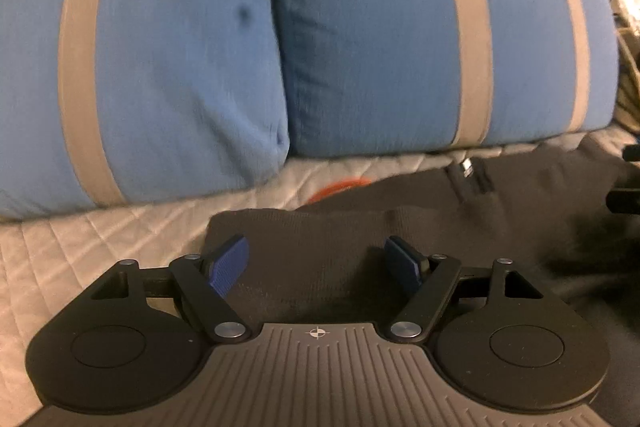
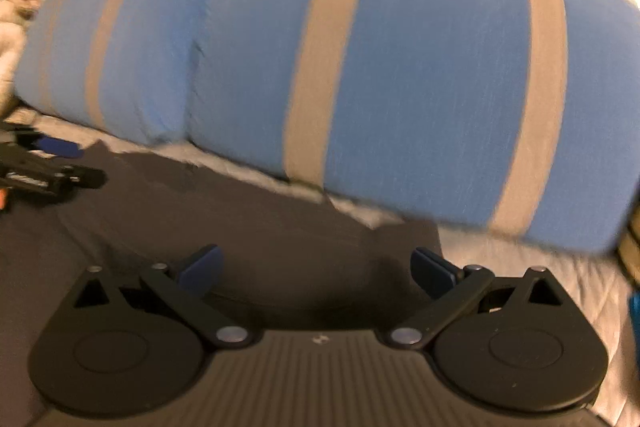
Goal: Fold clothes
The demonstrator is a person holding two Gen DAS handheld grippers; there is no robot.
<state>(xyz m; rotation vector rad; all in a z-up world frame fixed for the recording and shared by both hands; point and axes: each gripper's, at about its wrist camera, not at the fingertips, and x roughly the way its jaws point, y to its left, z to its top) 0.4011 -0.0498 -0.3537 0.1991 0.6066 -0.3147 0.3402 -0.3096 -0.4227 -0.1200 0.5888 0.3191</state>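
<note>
Left wrist view: our left gripper (image 1: 320, 263) hangs wide apart over a dark grey knit garment (image 1: 320, 239) spread on the pale quilted bedcover (image 1: 100, 239) — blue pillows with grey stripes (image 1: 168, 59) behind. Our right gripper (image 2: 316, 271) gapes equally wide above the same cloth. We read no writing; motion blur smears everything.

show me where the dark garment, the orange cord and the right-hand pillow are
Garment (image 1: 320, 267), left wrist view, flat middle.
Cord (image 1: 340, 187), left wrist view, visible loop.
Pillow (image 1: 380, 39), left wrist view, blue front face.
</note>
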